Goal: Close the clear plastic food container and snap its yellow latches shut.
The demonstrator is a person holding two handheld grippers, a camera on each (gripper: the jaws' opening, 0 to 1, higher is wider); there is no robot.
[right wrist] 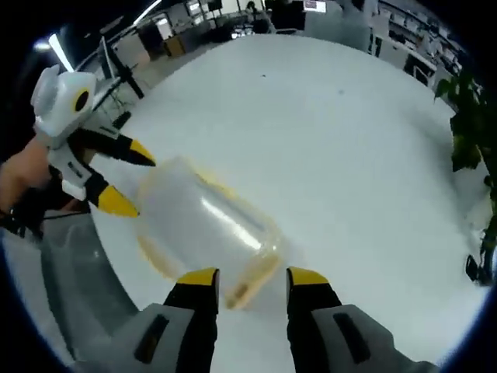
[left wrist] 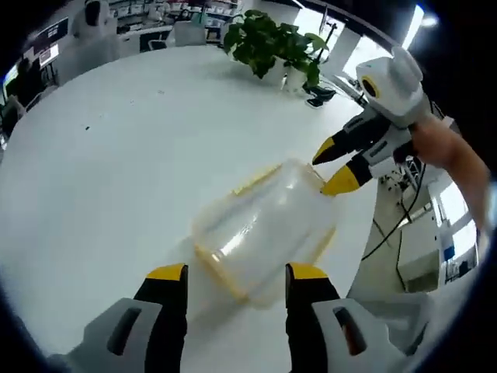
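Clearly, the clear container (left wrist: pixel 264 229) lay near the white table (left wrist: pixel 101 171) edge, between both grippers. The left gripper (left wrist: pixel 237 273) and right gripper (right wrist: pixel 252 277) gaped wide, empty. Pressing squarely over each yellow latch (left wrist: pixel 255 179) seemed wisest. The left gripper view added a potted plant (left wrist: pixel 273 43).

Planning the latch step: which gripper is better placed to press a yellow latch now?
Probably the right gripper: a yellow latch lies between its open jaws. The left gripper faces the container body.
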